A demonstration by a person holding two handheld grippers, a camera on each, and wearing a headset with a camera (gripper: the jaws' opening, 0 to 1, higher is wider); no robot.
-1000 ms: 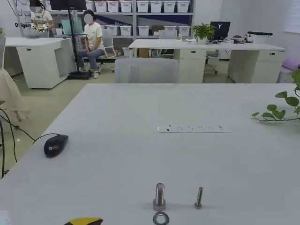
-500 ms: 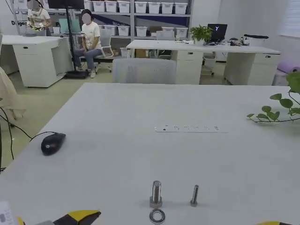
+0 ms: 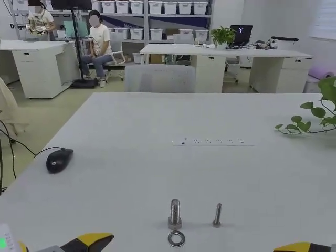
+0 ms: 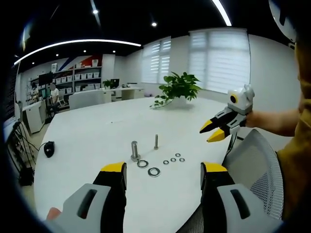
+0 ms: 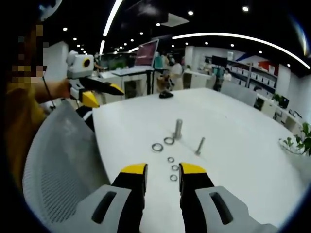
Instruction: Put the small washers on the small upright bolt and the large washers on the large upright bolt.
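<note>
Writing: we can read none; a dark screen [image 3: 240,31] on a far desk carries a pale mark too small to make out.
Surface: a plain, matt white table [image 3: 157,121], rounded at the corner in the left gripper view.
Room: an open office with white desks, shelves of pale bins, window blinds and ceiling strip lights; two people sit far beyond the table.
Left gripper [image 4: 164,167]: jaws spread wide, nothing between them; grey body, yellow-and-black tips.
Right gripper [image 5: 163,170]: jaws set to a narrow gap, nothing between them.
Large bolt [image 4: 134,150]: upright, shiny metal with a hex base, ahead of the left gripper and slightly left of its centre line.
Small bolt [image 4: 156,141]: upright and thin, just beyond the large bolt.
Large washers [image 4: 154,172]: two flat rings on the table, between the left gripper's tips and the large bolt.
Small washers [image 5: 175,167]: lying loose on the table just ahead of the right gripper's tips, with both bolts beyond them.
Mouse [image 3: 59,159]: black, corded, well off to the left gripper's left.
Plant [image 4: 177,87]: leafy and green, far beyond the bolts.
Chair [image 5: 58,160]: grey mesh back, close beside the right gripper's left.
</note>
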